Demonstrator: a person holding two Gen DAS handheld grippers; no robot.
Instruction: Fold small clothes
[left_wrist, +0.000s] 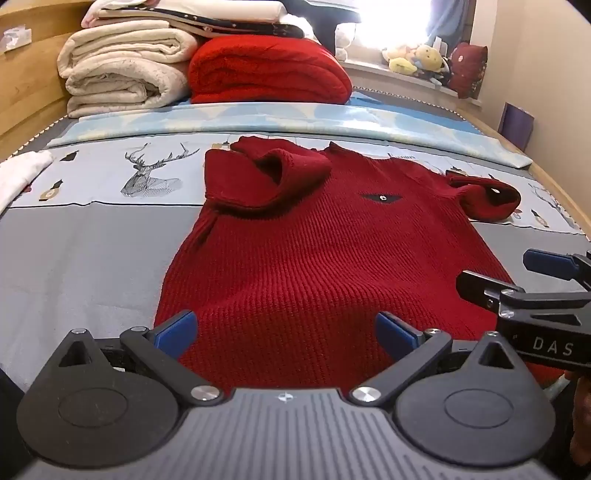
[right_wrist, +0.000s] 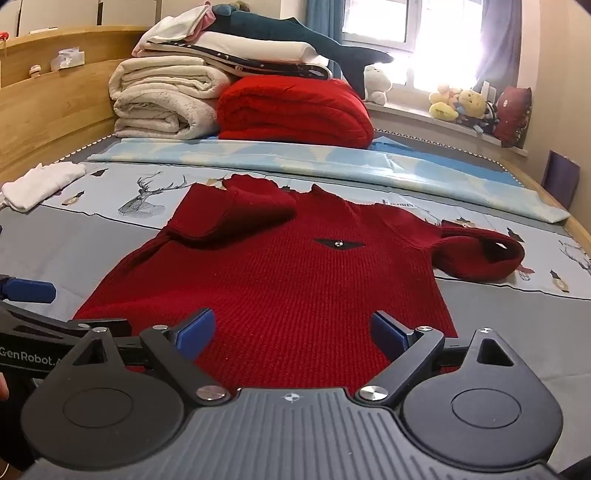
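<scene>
A small dark red knitted sweater lies flat on the bed, hem toward me, neck away. Its left sleeve is folded in over the chest. Its right sleeve is bunched out at the side. My left gripper hovers over the hem's left part, open, with nothing between its blue pads. My right gripper hovers over the hem's right part, open too and empty. Each gripper shows at the edge of the other's view: the right one, the left one.
Folded cream blankets and a red blanket are stacked at the bed's far end against a wooden headboard. A white garment lies far left. Plush toys sit on the windowsill. A wooden bed rail runs along the right.
</scene>
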